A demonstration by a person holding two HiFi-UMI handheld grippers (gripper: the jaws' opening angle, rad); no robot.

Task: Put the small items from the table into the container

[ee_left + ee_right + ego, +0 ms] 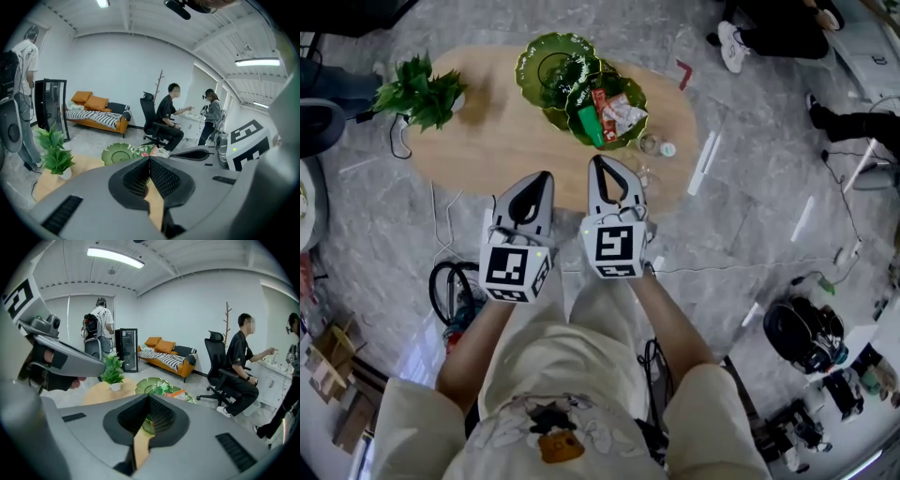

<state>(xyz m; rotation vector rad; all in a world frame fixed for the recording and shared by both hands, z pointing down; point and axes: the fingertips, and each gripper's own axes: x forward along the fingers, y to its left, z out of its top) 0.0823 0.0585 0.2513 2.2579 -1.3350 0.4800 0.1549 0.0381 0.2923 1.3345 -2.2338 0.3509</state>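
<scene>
Small items (609, 111), among them a red packet, a green one and a pale wrapper, are lying piled in the green leaf-shaped bowl (630, 141) toward the far side of the oval wooden table (487, 141). Two small round pieces (657, 146) are sitting on the bare wood just beside the bowl's right rim. A second green dish (551, 67) is standing empty, touching the bowl on its far left. A potted plant (417, 89) is occupying the table's left end.

We are holding both grippers side by side over the table's near edge, pointing toward the bowl. The left gripper (545, 176) is showing its jaws pressed together at the tips with nothing between them. The right gripper (598, 161) is likewise closed tip to tip and carrying nothing. Beyond the table, a seated person (241, 362) is facing a counter, and an orange sofa (96, 117) is standing against the back wall.
</scene>
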